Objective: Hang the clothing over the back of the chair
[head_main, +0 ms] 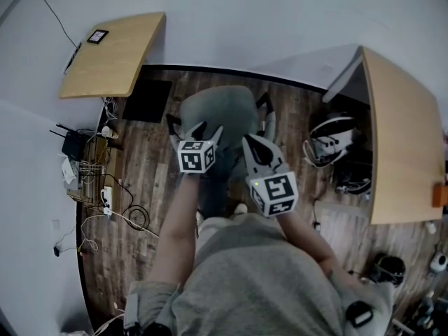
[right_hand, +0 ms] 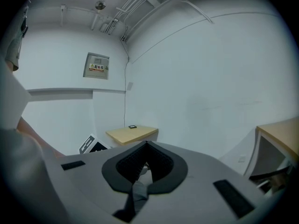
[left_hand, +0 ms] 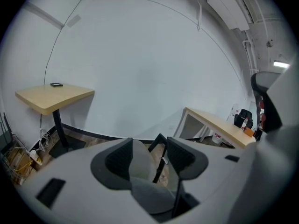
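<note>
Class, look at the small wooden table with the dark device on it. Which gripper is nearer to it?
Left. The left gripper is on the small wooden table's side; the right gripper, shut on the clothing, lies beyond it, toward the large desk.

The clothing (head_main: 213, 110) hides most of the chair (head_main: 264, 103) from me; the dark thing (head_main: 97, 36) on the left table (head_main: 119, 61) is too small to tell.

A small black device (head_main: 97, 36) lay near a corner of the left worktop (head_main: 115, 61). On the wood floor (head_main: 150, 159) beside it sat a router (head_main: 73, 144) and tangled cables (head_main: 105, 194). A white-and-black helmet-like thing (head_main: 330, 140) lay beside the right worktop (head_main: 402, 145). A labelled box (right_hand: 97, 66) hung on the wall.
</note>
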Tool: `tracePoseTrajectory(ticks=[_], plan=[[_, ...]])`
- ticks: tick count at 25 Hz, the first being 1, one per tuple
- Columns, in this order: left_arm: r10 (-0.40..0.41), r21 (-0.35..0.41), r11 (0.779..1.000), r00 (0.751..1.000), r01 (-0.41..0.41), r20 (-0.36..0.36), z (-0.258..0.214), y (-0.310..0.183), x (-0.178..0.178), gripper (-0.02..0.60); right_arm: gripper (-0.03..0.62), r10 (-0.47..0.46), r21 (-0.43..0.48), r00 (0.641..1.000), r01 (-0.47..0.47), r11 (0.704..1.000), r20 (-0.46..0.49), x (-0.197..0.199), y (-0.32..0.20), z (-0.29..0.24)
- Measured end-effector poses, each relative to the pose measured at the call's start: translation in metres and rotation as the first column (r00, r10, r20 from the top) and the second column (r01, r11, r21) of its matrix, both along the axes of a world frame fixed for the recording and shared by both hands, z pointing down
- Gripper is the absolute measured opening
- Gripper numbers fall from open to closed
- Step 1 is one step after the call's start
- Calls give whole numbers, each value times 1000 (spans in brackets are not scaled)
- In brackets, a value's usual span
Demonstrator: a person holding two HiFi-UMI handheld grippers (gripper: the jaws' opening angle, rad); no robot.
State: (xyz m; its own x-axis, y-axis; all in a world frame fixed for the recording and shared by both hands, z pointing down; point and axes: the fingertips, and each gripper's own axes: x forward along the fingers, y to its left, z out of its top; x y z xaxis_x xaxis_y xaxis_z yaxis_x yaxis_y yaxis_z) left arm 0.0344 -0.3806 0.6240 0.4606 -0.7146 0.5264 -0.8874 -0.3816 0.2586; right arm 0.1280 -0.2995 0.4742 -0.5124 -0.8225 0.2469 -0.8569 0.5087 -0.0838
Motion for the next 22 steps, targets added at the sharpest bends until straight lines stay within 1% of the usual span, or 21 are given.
tracePoseTrajectory(ticks=[3,6,9,12,14,15,19,21,22], plan=[[-9,26,1000,1000,9,-5,-10,5,-1,213,-2,-12,2,1000,12,1000,3,-3,5,-2],[-23,81,996,1000,24,-22,-30,13,-4,213,-2,-17,2,1000,17,1000,3,-5,12,-2],[-30,150,988,998,37,-50,-56,24,-7,213,-2,-13,8,1000,13,1000,11,-6,16,-3],[-34,201,978,996,50,-79,-81,40,-11,212,-2,-11,12,1000,11,1000,14,-9,21,-4],[-50,228,971,995,69,-87,-96,53,-17,212,-2,-12,13,1000,12,1000,11,-12,26,-5],[-63,240,967,994,83,-89,-102,60,-21,199,-2,-14,13,1000,14,1000,10,-14,29,-5],[-137,276,947,984,164,-114,-119,93,-43,79,-2,-21,16,1000,21,1000,5,-25,45,-6],[-167,294,935,978,197,-122,-127,110,-51,8,-2,-25,20,1000,25,999,1,-30,54,-7],[-174,302,931,977,204,-124,-132,118,-54,-2,-2,-26,21,1000,26,999,0,-32,59,-8]])
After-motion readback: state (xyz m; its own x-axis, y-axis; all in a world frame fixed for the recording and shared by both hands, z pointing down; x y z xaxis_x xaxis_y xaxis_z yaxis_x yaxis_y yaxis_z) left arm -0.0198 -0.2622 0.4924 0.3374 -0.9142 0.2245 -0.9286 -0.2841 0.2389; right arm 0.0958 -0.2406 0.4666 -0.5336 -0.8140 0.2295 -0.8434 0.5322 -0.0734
